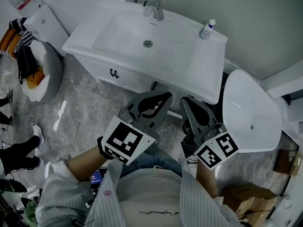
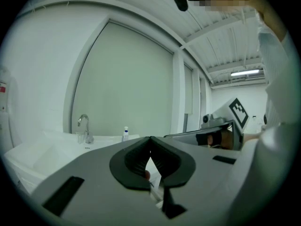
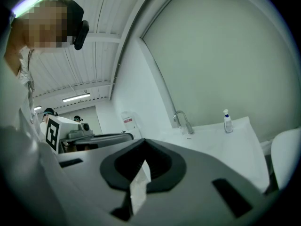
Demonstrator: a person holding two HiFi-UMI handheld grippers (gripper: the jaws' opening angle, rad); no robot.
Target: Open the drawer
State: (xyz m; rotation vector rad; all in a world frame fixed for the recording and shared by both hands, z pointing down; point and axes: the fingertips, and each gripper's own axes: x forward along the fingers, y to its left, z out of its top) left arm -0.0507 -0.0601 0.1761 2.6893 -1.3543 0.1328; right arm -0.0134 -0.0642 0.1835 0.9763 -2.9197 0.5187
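— Jaws on the left gripper (image 1: 160, 102), are they open?

— No, pressed together, with nothing in them. Same for the right gripper (image 1: 188, 104): closed tight and empty.

— So where is the drawer (image 1: 130, 79)?

— Under the sink (image 1: 203, 60), in the white front. It looks closed. See the small dark handle (image 1: 114, 73)? It sits ahead of the left gripper's tips and off to their left, apart from them.

— Which gripper is nearer?

— The left one, I think. The right one is further along, toward the other end of the sink.

— Both point out over the sink top, at the tap (image 1: 152, 6) and the little bottle (image 1: 207, 30).

— Yes, so the handle is lower than where they point. The drawer front runs along the sink's front edge. I'd guess the left gripper must dip down, slide left and open up before it can grab the handle.
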